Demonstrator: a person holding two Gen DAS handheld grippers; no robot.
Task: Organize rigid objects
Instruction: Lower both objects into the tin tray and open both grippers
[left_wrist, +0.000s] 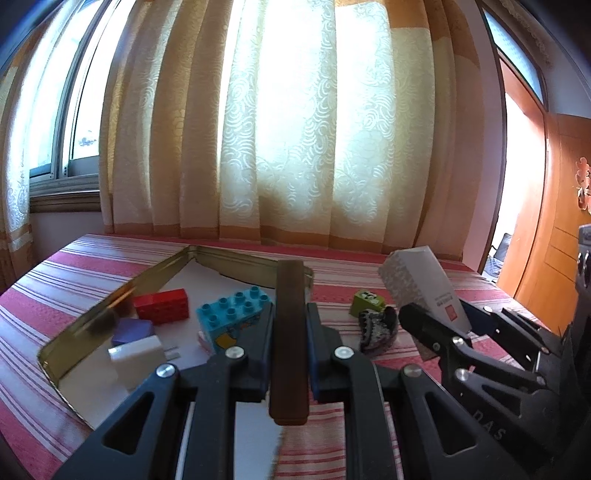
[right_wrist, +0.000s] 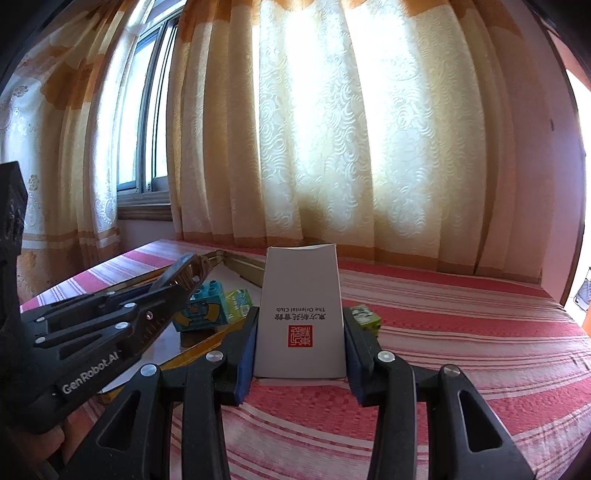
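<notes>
My left gripper (left_wrist: 289, 325) is shut on a long dark brown flat bar (left_wrist: 289, 332), held above the near right side of a gold metal tray (left_wrist: 92, 314). In the tray lie a red brick (left_wrist: 161, 305), a blue studded brick (left_wrist: 231, 317), a purple block (left_wrist: 132, 331) and a white charger (left_wrist: 137, 356). My right gripper (right_wrist: 300, 328) is shut on a white box (right_wrist: 300, 314) with a red seal, held upright over the striped cloth. It also shows in the left wrist view (left_wrist: 424, 291). A green block (left_wrist: 366, 301) and a dark hair clip (left_wrist: 378, 328) lie on the cloth between the grippers.
The table has a red and white striped cloth (right_wrist: 461, 350). Cream curtains (left_wrist: 295, 129) hang right behind its far edge. A window is at the left and a wooden door (left_wrist: 554, 221) at the right. A green packet (right_wrist: 239, 301) lies by the blue brick.
</notes>
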